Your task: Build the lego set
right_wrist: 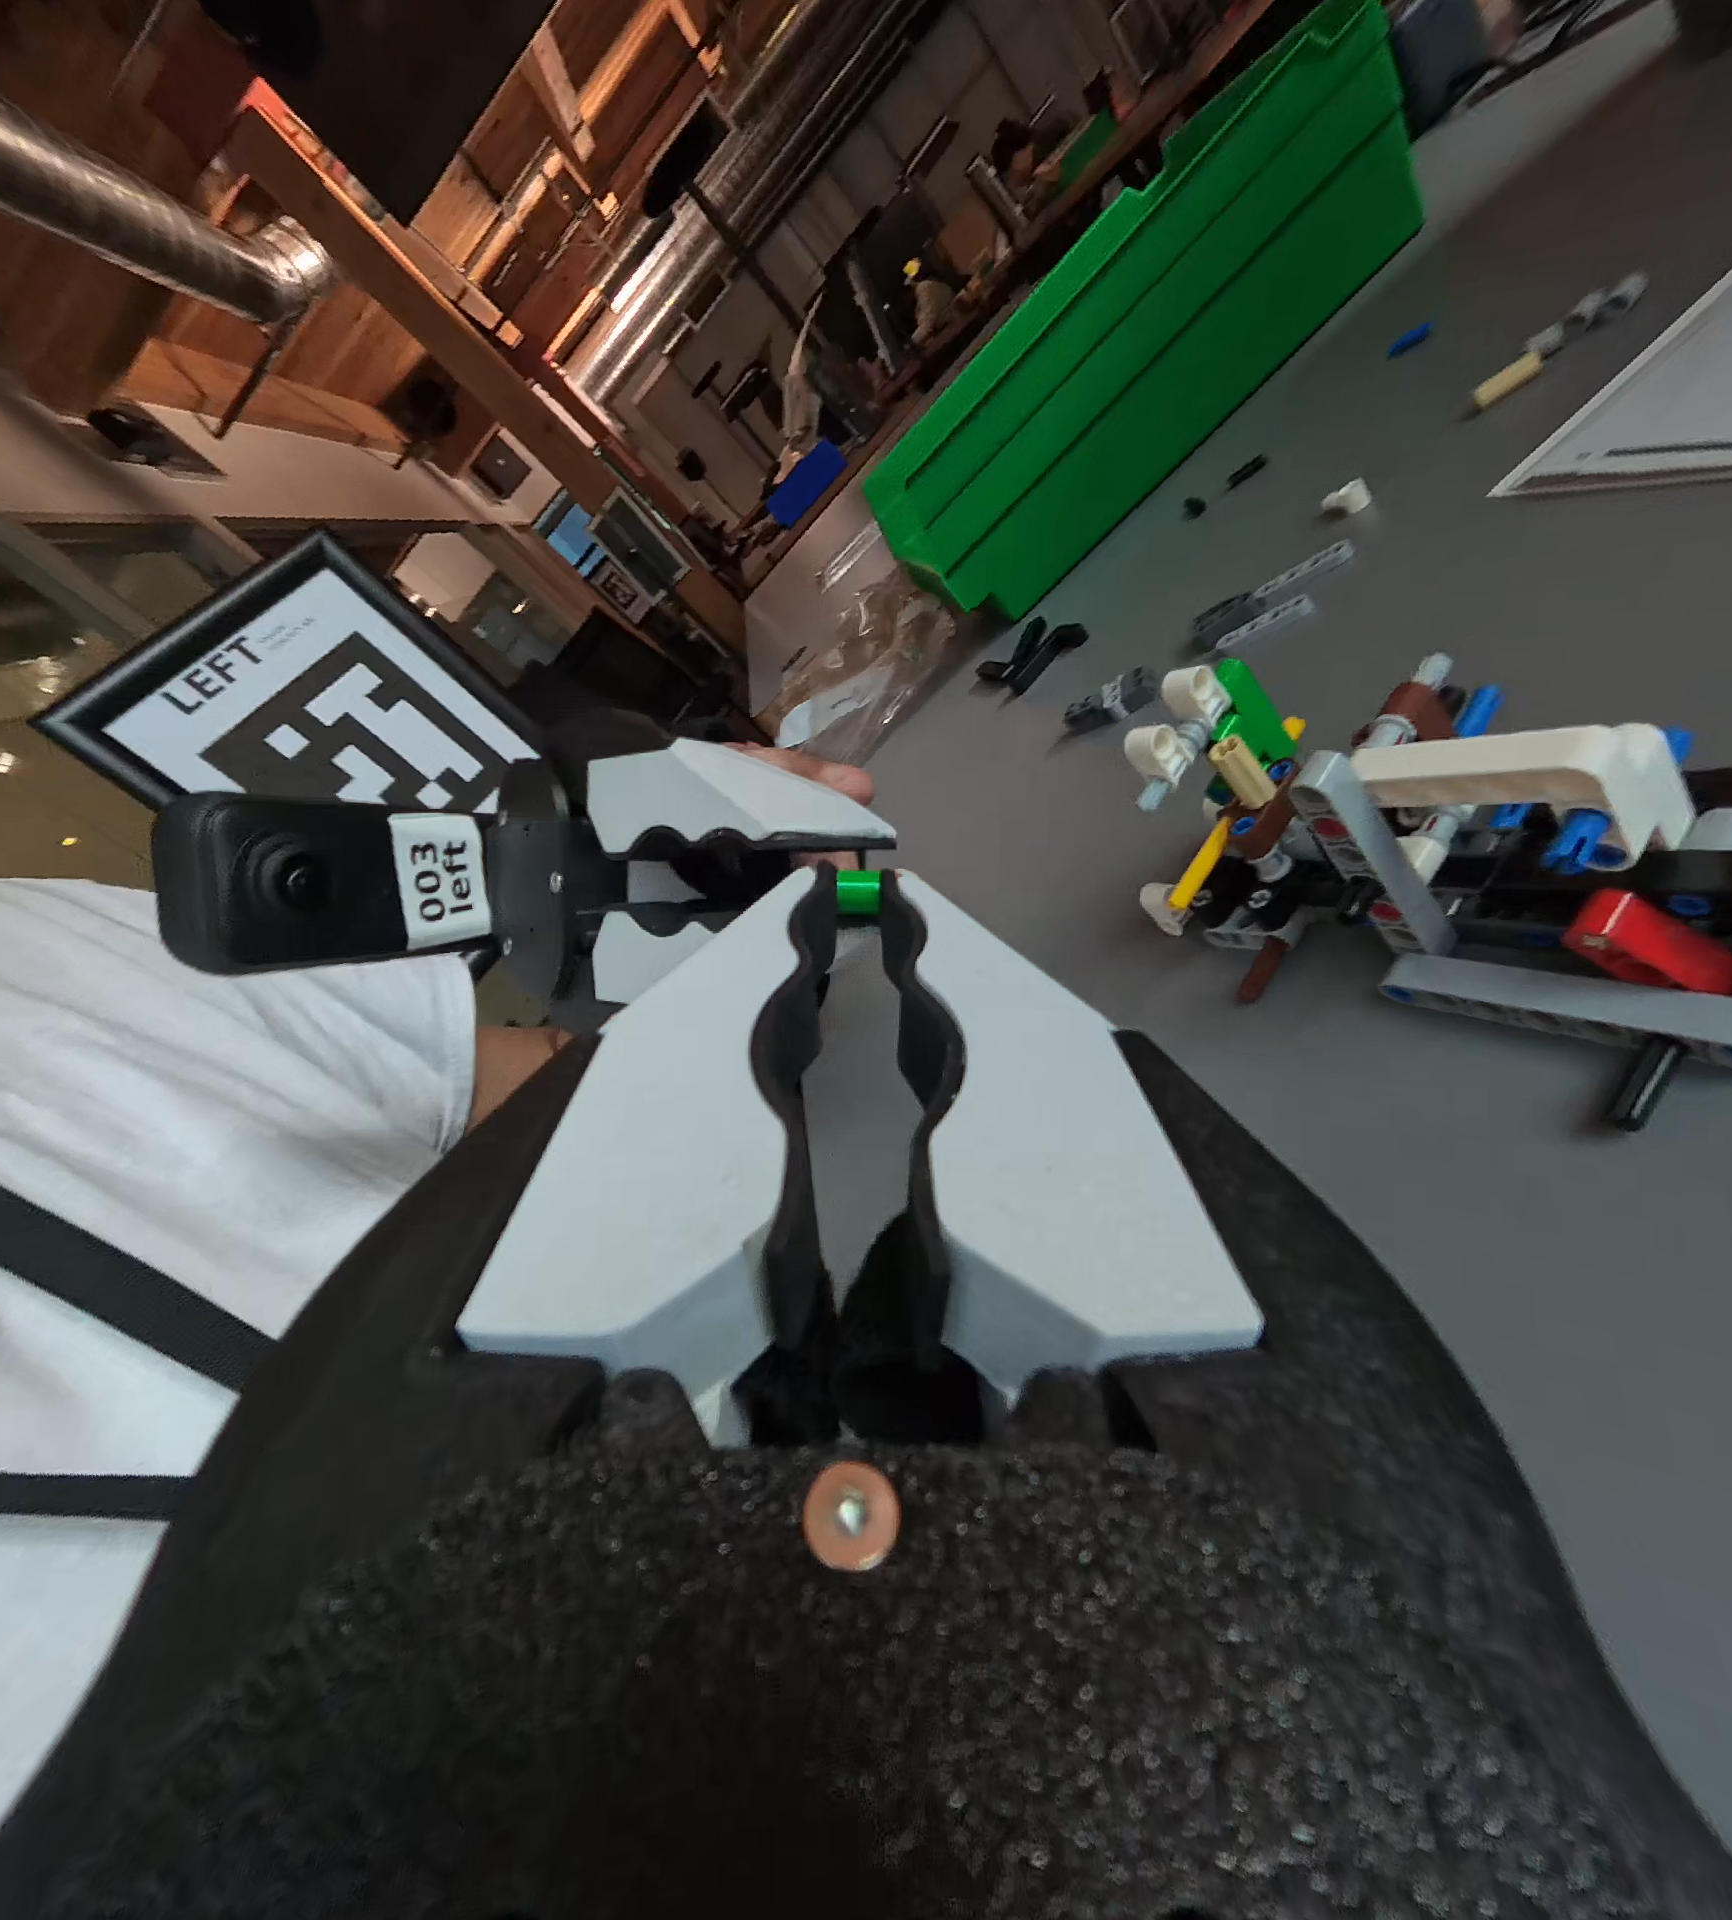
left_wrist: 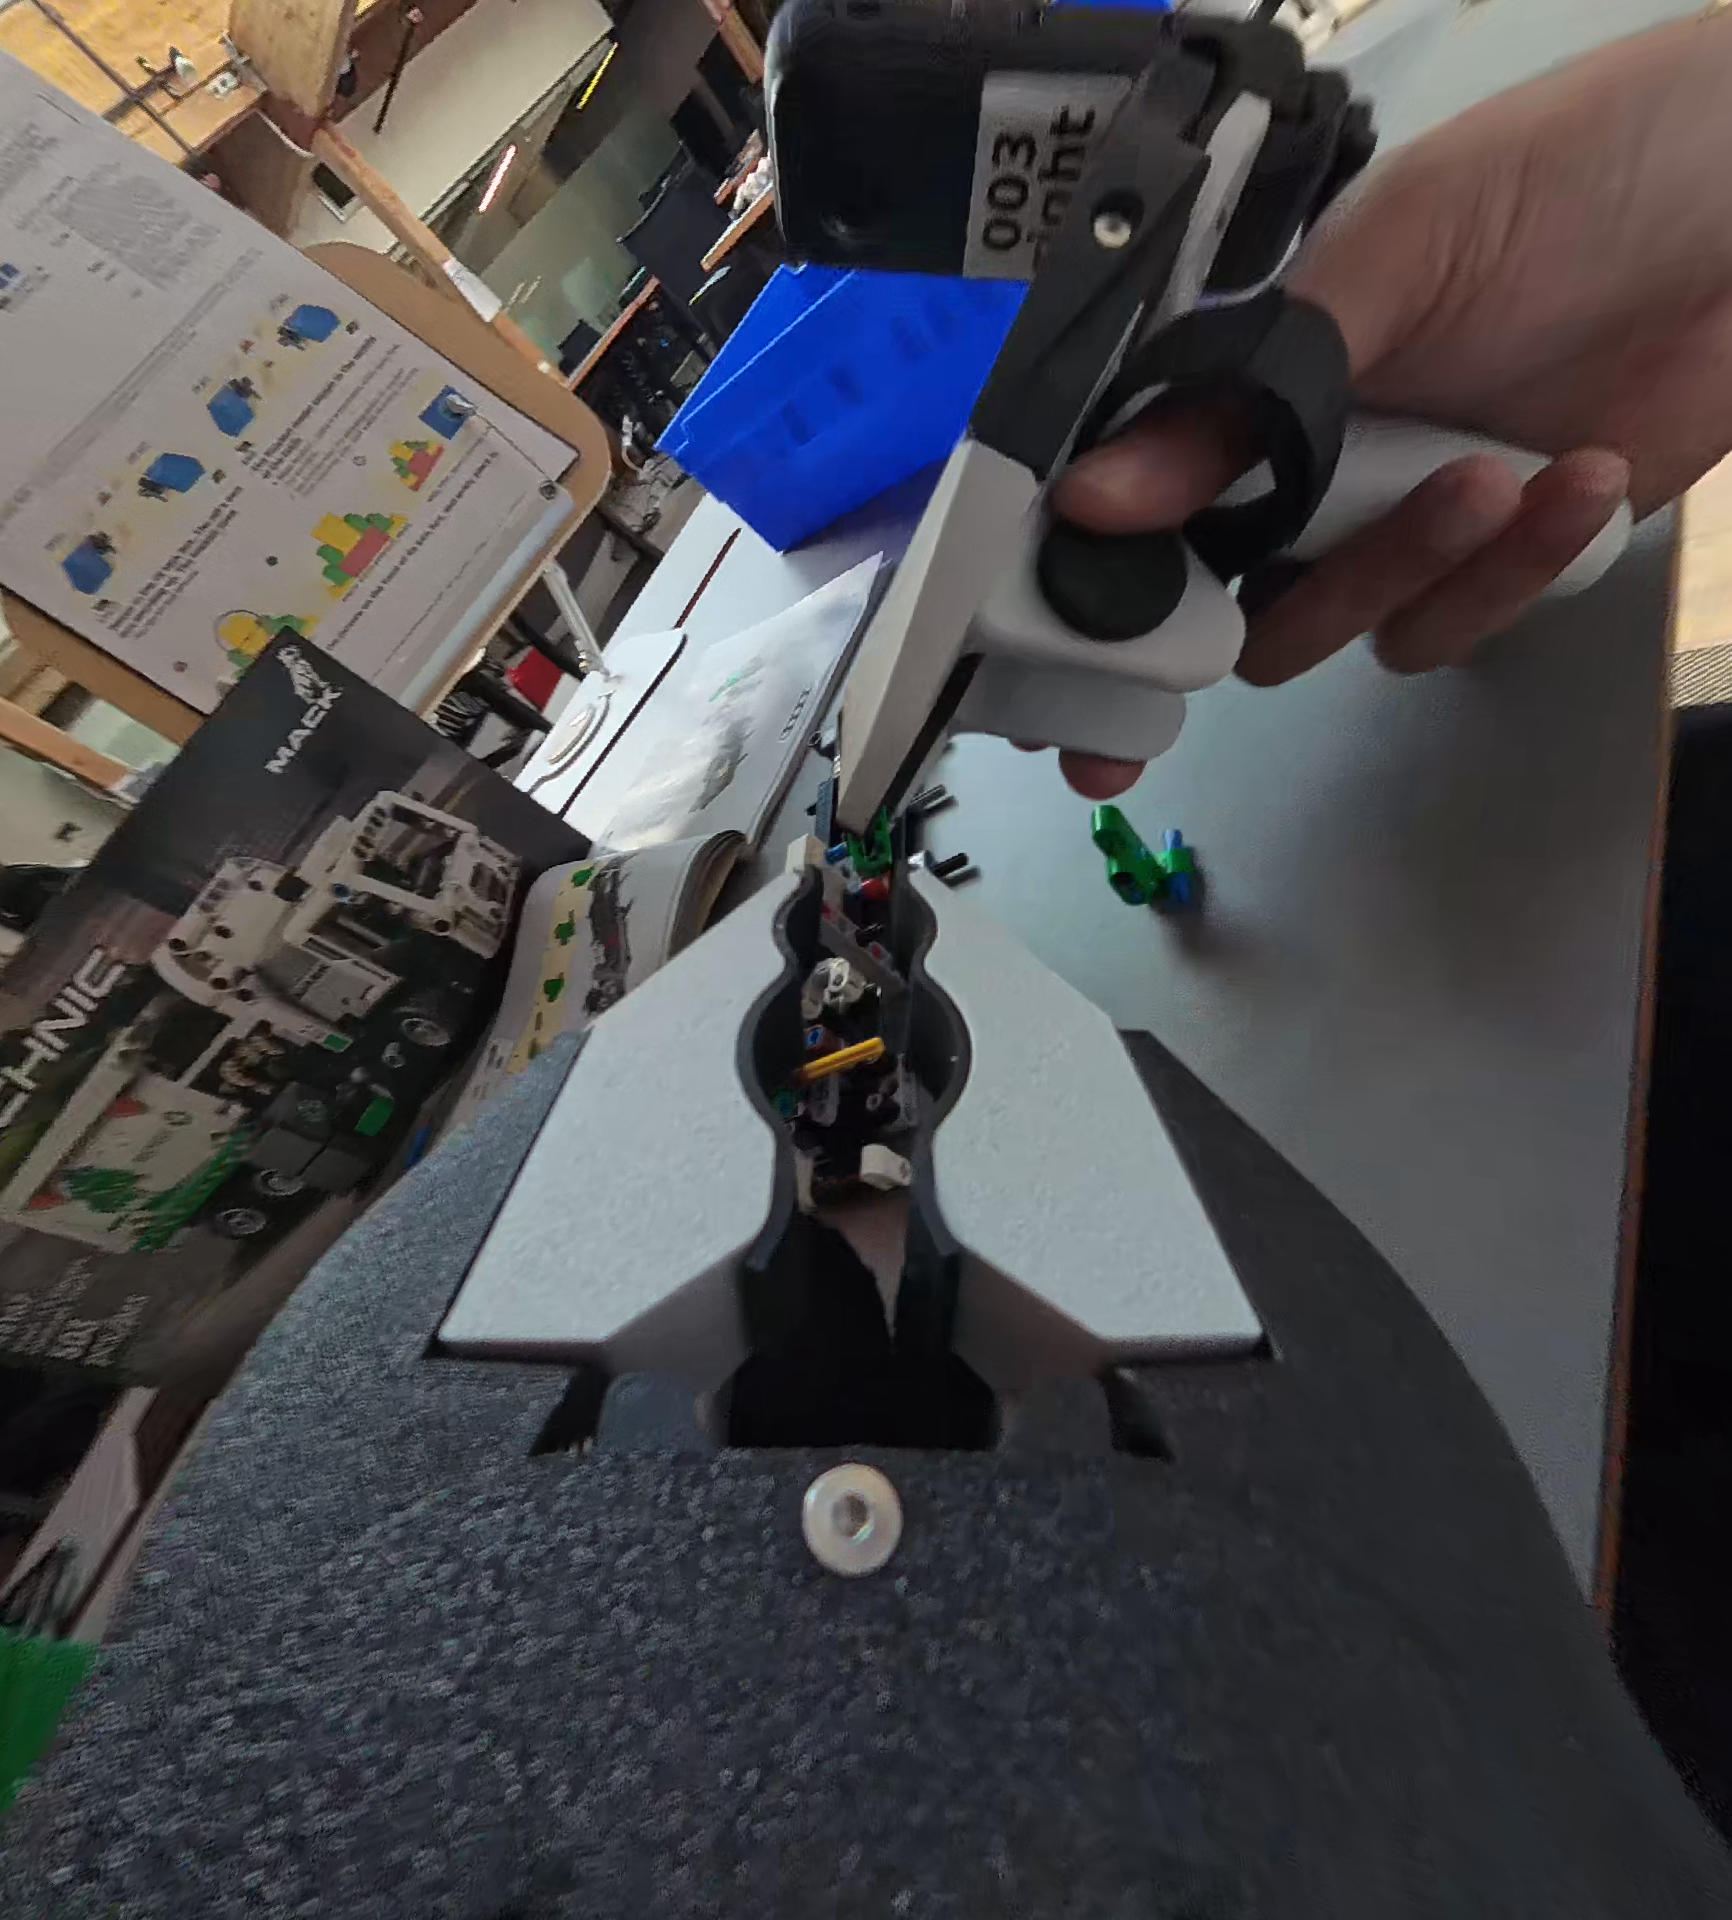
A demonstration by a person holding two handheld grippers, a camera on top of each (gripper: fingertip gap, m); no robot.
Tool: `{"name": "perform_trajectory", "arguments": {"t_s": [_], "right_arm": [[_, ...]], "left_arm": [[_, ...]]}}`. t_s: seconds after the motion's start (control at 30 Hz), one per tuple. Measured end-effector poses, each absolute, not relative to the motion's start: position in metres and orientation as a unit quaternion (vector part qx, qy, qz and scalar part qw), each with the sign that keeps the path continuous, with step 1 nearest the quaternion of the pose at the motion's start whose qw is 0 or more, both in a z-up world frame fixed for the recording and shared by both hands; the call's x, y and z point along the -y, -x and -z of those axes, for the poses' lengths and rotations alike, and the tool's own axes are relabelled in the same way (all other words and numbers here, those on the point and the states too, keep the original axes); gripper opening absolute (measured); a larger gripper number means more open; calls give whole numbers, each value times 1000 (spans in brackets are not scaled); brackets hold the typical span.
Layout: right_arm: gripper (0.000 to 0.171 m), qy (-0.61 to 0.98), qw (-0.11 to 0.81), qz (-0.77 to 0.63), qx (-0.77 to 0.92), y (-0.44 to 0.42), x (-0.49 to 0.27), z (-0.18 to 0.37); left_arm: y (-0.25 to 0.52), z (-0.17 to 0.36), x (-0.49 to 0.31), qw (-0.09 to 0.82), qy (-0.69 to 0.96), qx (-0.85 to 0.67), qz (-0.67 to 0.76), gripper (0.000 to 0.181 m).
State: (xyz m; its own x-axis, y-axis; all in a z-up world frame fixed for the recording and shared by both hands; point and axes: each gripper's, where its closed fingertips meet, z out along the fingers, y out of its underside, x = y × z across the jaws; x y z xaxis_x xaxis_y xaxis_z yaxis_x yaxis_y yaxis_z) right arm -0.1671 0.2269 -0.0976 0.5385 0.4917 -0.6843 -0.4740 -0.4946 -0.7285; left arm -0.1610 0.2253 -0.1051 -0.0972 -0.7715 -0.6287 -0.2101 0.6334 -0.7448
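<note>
The partly built lego chassis (right_wrist: pixel 1464 873) lies on the grey table: black and grey beams, a white frame, a red part and blue pins. In the left wrist view I see it end-on (left_wrist: pixel 846 1039) through the narrow gap between my left gripper's (left_wrist: pixel 857 894) fingers, which hold nothing. My right gripper (right_wrist: pixel 857 883) is shut on a small green lego piece (right_wrist: pixel 857 894) at its tips. It hangs just beyond the left gripper's tips in the left wrist view (left_wrist: pixel 867 821), over the near end of the chassis. The left gripper (right_wrist: pixel 862 850) points at it from the left.
A green-and-blue lego cluster (left_wrist: pixel 1137 857) lies to the right. The set's box (left_wrist: pixel 218 987), booklets (left_wrist: pixel 737 717) and a blue bin (left_wrist: pixel 841 395) stand behind. A green bin (right_wrist: pixel 1153 395), loose beams (right_wrist: pixel 1257 592) and a white sheet (right_wrist: pixel 1693 395) lie farther off.
</note>
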Motion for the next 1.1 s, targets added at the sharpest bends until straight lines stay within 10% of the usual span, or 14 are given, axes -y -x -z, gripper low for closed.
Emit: {"name": "perform_trajectory", "arguments": {"t_s": [0.9,1.1], "right_arm": [[7,775,534,-337,31,160,-221,122],[36,852,469,-222,66,115,-191,138]], "left_arm": [[149,129,-220,595,284,-741,127,5],[153,156,-225,558,179,-808,53,5]]}}
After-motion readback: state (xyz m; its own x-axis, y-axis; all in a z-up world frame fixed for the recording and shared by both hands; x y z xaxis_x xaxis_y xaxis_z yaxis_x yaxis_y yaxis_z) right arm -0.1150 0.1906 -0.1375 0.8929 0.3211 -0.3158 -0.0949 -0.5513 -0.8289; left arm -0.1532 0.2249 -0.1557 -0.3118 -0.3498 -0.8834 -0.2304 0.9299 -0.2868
